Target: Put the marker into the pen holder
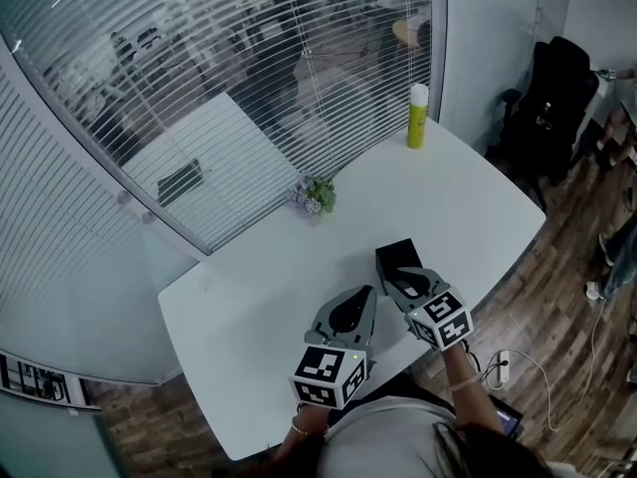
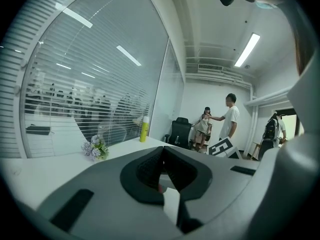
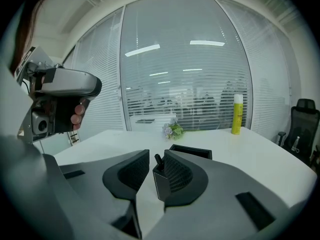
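While left gripper (image 2: pixel 162 153) is clenched, marker (image 3: pixel 158 160) pokes from holder (image 3: pixel 161 183) between parted right jaws

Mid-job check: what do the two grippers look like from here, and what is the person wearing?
The left gripper and right gripper match: grey moulded shells with black ribbed pads inside the jaws. Each carries a cube with black-and-white square markers at its rear. No cables show. The person wears a grey top; no sleeves reach the wrists.
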Tool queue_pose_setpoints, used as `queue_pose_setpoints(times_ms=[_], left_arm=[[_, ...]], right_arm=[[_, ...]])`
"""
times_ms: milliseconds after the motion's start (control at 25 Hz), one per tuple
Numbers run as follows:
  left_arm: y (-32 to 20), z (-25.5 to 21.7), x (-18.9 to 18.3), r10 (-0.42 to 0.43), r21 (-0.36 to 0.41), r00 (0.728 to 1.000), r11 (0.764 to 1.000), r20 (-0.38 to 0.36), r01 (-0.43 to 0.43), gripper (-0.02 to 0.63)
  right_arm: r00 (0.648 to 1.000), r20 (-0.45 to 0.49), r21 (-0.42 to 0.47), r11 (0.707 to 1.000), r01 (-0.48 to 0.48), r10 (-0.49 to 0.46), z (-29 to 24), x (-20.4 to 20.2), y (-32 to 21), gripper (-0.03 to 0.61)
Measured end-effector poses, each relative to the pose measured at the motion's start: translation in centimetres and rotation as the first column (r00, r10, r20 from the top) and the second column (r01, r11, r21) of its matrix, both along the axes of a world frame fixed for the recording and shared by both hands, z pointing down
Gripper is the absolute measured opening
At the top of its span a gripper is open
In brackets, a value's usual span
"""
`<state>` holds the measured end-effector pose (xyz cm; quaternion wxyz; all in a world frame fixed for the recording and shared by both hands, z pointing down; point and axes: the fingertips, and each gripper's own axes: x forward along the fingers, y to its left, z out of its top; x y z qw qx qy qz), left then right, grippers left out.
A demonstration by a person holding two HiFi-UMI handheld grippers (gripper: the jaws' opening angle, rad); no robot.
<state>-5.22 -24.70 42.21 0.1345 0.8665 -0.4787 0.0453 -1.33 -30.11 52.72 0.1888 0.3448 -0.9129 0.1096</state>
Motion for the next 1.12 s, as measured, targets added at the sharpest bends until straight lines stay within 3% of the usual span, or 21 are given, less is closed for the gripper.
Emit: queue_pose_setpoints(times_ms=[1120], left_arm=[[2.4,-1.7,1.3,-0.048,0.06,0.999,0.997,0.015,0.047,0.02]], right_arm=[[0.985,0.17,0.119,0.991,-0.057,0.036,-6.7,4.5,3.2,0.048]])
